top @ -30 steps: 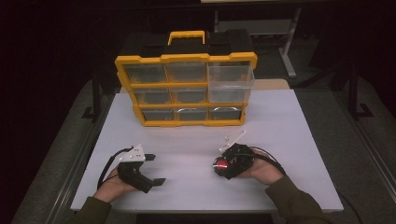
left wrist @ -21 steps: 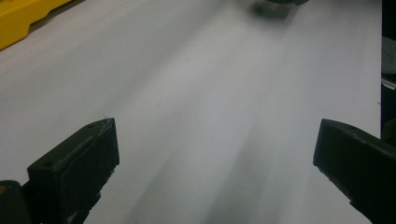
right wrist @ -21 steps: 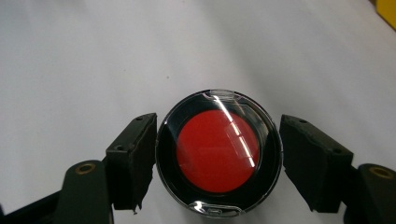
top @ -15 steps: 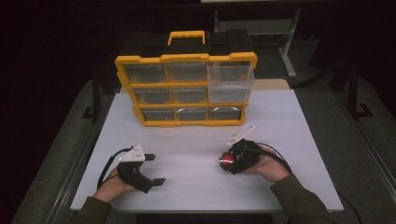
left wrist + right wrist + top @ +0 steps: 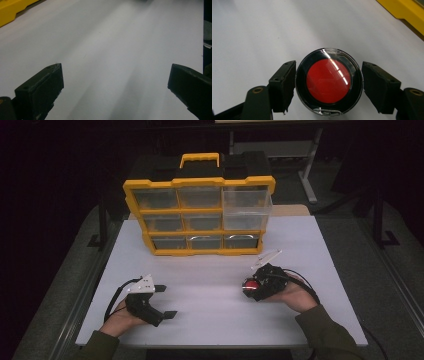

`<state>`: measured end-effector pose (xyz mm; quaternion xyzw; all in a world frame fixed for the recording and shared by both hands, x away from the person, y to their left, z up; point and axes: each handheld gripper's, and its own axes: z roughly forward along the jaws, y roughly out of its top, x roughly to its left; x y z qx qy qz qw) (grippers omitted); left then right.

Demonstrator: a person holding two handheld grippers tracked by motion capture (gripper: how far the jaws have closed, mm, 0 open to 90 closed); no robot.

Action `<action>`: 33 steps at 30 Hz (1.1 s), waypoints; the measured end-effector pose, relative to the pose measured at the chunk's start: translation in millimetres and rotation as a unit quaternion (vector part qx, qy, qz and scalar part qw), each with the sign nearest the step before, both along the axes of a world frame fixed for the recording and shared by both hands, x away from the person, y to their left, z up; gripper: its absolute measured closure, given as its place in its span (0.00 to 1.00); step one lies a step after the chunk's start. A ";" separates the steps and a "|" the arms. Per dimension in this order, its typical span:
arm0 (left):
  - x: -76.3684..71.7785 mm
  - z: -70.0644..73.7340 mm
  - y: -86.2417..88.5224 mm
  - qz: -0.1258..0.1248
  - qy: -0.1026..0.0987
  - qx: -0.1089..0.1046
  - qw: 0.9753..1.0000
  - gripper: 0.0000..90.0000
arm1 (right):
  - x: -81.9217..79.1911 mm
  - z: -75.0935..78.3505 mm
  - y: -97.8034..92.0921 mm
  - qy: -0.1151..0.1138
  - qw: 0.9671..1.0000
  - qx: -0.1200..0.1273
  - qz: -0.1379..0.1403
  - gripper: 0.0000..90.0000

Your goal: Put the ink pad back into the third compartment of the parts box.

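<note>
A round black case with a red centre [image 5: 328, 81] sits between the jaws of my right gripper [image 5: 328, 80], which is shut on it from both sides. In the high view that gripper [image 5: 250, 287] is at the right of the white table [image 5: 210, 285], just above its surface, with the red case [image 5: 251, 285] at its tip. My left gripper [image 5: 166, 301] rests at the front left of the table, jaws wide open. In the left gripper view, there is only bare table between the jaws of my left gripper [image 5: 116, 72].
A yellow organizer box [image 5: 200, 215] with several clear drawers and a yellow handle stands upright at the back of the table. Its base edge shows in the left gripper view [image 5: 12, 10] and in the right gripper view [image 5: 407, 12]. Dark floor surrounds the table.
My right gripper has carried the red round case to the right and a little farther from the person. The left gripper has stayed put.
</note>
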<state>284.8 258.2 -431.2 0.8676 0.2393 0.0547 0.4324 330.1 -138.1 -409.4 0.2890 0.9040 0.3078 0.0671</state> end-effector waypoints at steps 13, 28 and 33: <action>-0.2 0.0 0.0 -0.001 0.000 0.000 1.000 0.00 | 4.5 5.8 -16.0 -0.004 1.000 0.005 -0.025 0.32; -0.3 0.0 0.4 0.002 0.000 -0.001 1.000 0.00 | 9.1 19.8 -43.6 -0.014 0.998 0.005 -0.056 0.32; -0.1 0.0 1.1 0.003 0.000 -0.001 1.000 0.00 | 10.0 27.7 -50.3 -0.016 0.998 0.009 -0.062 0.32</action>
